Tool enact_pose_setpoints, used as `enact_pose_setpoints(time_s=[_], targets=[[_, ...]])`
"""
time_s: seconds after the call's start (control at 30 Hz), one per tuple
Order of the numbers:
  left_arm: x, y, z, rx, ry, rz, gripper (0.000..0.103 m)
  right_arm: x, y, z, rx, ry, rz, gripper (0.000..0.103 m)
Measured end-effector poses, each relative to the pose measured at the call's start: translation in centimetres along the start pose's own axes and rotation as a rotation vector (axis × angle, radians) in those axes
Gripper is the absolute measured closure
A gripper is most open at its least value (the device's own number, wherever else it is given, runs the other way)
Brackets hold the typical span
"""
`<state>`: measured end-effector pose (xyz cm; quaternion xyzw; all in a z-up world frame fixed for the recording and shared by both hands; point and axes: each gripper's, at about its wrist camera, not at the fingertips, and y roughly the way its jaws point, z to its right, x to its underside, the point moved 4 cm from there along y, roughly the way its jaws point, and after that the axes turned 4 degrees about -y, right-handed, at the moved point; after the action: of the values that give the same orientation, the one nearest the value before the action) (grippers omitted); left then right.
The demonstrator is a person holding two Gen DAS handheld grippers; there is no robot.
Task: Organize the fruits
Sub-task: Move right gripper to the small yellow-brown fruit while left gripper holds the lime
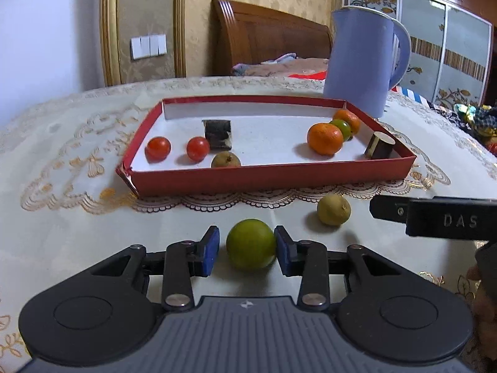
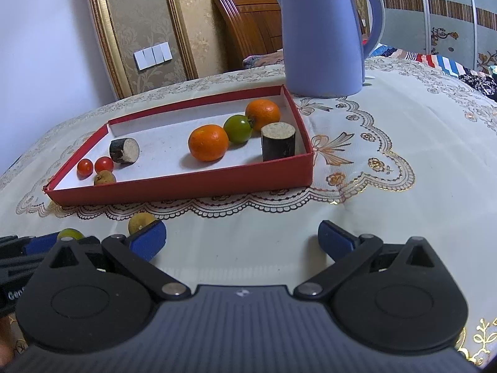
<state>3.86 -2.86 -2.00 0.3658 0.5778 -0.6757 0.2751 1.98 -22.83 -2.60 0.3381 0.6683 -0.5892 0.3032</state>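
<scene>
Most fruit already in red tray (image 1: 267, 175). Left gripper (image 1: 247, 250) jaws bracketing green citrus (image 1: 251, 244), not clamped; right gripper (image 2: 242, 239) wide, empty. Yellow fruit (image 1: 334, 209) left.

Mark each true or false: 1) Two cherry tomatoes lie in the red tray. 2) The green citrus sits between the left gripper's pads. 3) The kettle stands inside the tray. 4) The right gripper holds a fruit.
1) True: two cherry tomatoes lie in the red tray.
2) True: the green citrus sits between the left gripper pads.
3) False: the kettle stands on the tablecloth behind the tray.
4) False: the right gripper is open and empty.
</scene>
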Motion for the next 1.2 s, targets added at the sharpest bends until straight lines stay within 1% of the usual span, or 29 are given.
enact_pose_setpoints(time_s=[0.07,0.17,0.33,0.5,0.7,0.8,0.87,0.93,1.07,1.2], targets=[[0.0,-0.2,0.0,0.001,0.003,0.011,0.068,0.0,0.0,0.0,-0.001,-0.002,0.001,0.0],[0.0,-0.1,-0.2,0.005,-0.01,0.003,0.07,0.0,0.1,-0.1,-0.001,-0.006,-0.003,0.0],[-0.1,-0.2,-0.2,-0.001,-0.009,0.01,0.071,0.0,0.2,-0.2,0.004,-0.012,-0.012,0.0],[-0.2,-0.3,-0.5,-0.016,-0.021,0.025,0.07,0.0,0.2,-0.2,0.003,-0.01,-0.013,0.0],[-0.7,-0.6,-1.3,-0.052,-0.052,0.065,0.07,0.1,0.2,-0.2,0.004,-0.01,-0.013,0.0],[-0.6,-0.6,-1.3,-0.041,-0.052,0.056,0.069,0.1,0.2,-0.2,0.004,-0.01,-0.013,0.0],[-0.4,-0.3,-0.8,-0.016,-0.025,0.024,0.069,0.1,0.2,-0.2,0.003,-0.009,-0.012,0.0],[-0.2,-0.1,-0.5,-0.01,-0.014,0.005,0.069,0.0,0.2,-0.2,0.003,-0.009,-0.013,0.0],[-0.1,-0.3,-0.9,-0.005,-0.036,0.008,0.07,0.1,0.2,-0.1,0.001,-0.007,-0.011,0.0],[-0.1,-0.6,-0.7,-0.026,-0.017,0.029,0.071,0.1,0.2,-0.1,-0.001,-0.004,-0.009,0.0]])
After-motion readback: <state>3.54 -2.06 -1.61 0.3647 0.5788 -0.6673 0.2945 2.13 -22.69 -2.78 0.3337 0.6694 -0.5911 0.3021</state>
